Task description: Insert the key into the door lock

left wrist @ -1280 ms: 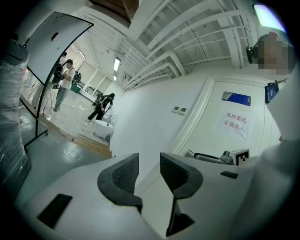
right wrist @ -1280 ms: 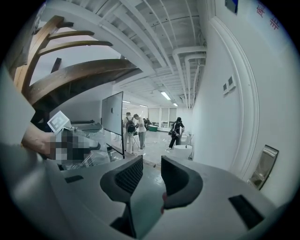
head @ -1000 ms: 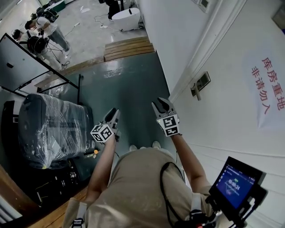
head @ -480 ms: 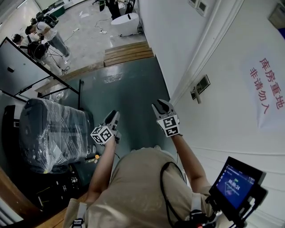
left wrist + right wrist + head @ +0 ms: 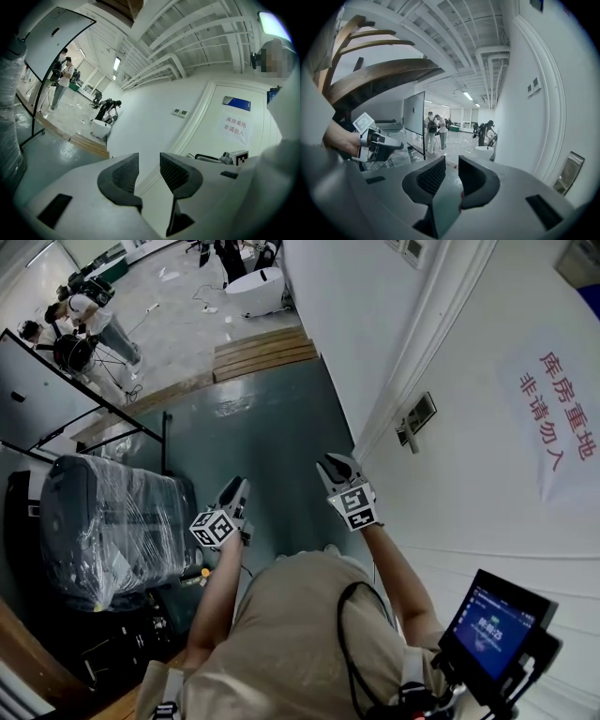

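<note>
The white door [image 5: 487, 484] with a red-lettered sign [image 5: 561, 432] stands on the right, and its handle and lock plate [image 5: 412, 420] sit near the frame. My right gripper [image 5: 337, 465] hovers short of the handle, to its lower left; its jaws stand apart with nothing clearly between them. My left gripper [image 5: 239, 488] hangs further left over the grey floor, open and empty. No key shows in any view. The left gripper view has the handle [image 5: 206, 157] and the sign [image 5: 235, 127]. In the right gripper view the lock plate [image 5: 568, 171] is at the right edge.
A plastic-wrapped bulky thing [image 5: 103, 521] stands at the left beside a dark panel on a stand [image 5: 47, 395]. Wooden planks [image 5: 262, 345] lie across the floor ahead, with people [image 5: 80, 320] and a white tub [image 5: 255, 282] beyond. A small monitor [image 5: 497, 634] hangs at the person's right side.
The head view has drifted slightly, so the door handle sits a little higher and further left. Both grippers keep their places, and their jaws stay the same width apart.
</note>
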### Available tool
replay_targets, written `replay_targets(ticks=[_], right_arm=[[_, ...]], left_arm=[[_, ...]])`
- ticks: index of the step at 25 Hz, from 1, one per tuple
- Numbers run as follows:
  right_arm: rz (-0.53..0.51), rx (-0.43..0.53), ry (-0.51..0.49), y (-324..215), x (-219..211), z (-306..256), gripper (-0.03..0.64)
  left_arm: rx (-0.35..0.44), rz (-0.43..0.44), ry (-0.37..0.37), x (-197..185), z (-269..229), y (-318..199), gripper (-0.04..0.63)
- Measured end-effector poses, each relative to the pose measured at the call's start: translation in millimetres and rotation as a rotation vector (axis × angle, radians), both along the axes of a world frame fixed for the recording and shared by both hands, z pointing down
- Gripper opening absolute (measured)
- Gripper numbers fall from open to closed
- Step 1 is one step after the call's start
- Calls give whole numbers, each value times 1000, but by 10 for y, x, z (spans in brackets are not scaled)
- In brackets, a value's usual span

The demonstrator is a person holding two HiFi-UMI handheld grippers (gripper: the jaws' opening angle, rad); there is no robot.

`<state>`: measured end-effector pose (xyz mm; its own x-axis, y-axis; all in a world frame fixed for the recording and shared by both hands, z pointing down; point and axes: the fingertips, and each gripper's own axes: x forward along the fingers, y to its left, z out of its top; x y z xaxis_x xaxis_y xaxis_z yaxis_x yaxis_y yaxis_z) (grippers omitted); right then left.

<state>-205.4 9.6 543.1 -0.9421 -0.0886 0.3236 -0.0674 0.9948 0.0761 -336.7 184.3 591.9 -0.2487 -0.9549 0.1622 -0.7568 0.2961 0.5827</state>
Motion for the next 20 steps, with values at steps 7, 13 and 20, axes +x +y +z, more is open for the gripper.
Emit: replay_targets(ticks=[7, 13, 20], right_arm=[[28, 2, 0, -72, 179, 14, 94], [59, 10, -6, -201, 450, -29, 94], [92, 21, -13, -467, 823, -106, 94]], left_arm=[[-7, 24, 0, 150, 26, -90, 140], [-18, 54, 22, 388, 112, -276, 140], [-16, 95, 38, 747, 158, -648, 140]])
